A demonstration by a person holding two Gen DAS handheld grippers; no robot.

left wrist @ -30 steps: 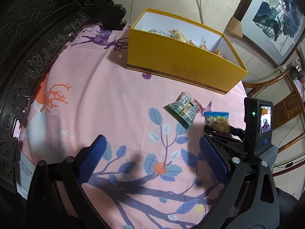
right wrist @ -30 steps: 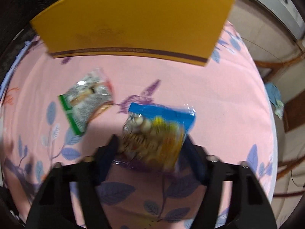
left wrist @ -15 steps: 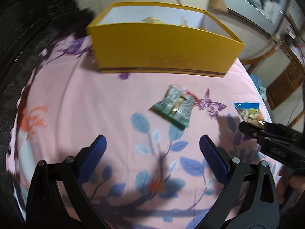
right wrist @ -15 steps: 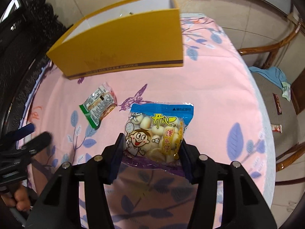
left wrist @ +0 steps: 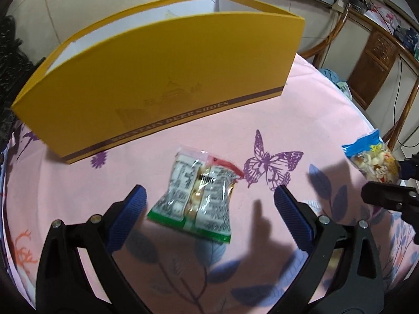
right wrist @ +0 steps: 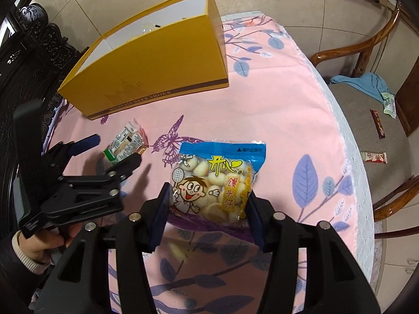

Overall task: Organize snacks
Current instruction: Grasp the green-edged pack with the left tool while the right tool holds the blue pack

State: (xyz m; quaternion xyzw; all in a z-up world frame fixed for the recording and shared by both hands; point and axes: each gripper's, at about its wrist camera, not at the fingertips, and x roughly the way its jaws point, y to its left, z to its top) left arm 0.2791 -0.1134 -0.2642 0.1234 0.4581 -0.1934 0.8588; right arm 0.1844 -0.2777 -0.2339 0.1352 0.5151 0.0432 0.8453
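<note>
Pink cloth printed with blue leaves and purple butterflies [left wrist: 272,167] covers the round table [right wrist: 288,99], with tiled floor and a wooden chair [right wrist: 366,99] beyond its edge.

Nearest in the right wrist view, the right gripper [right wrist: 208,209] is clamped on a blue-topped bag of small round biscuits [right wrist: 217,180]; the blue pads press its two lower sides, and the bag stands up between the fingers, lifted off the cloth. The same bag shows at the right edge of the left wrist view [left wrist: 371,162], held by the dark fingers there.

To the left, the left gripper [left wrist: 209,209] is held by a hand [right wrist: 44,243] in a dark sleeve with a pale cuff. Its jaws stand wide apart, pressing on nothing. A clear wrapped snack with a green bottom edge and red corner [left wrist: 199,196] lies flat on the cloth, and the gripper's tips straddle it: in the left wrist view the packet's lower end sits between the two blue pads, closer to the left one. Whether either pad touches it cannot be told.

Farther back stands an open yellow shoe box [left wrist: 162,86] with a purple band along its base, well apart from both packets. A few wrappers show dimly inside. On the chair seat lie a blue cloth [right wrist: 361,83] and several small wrapped snacks [right wrist: 374,157].
</note>
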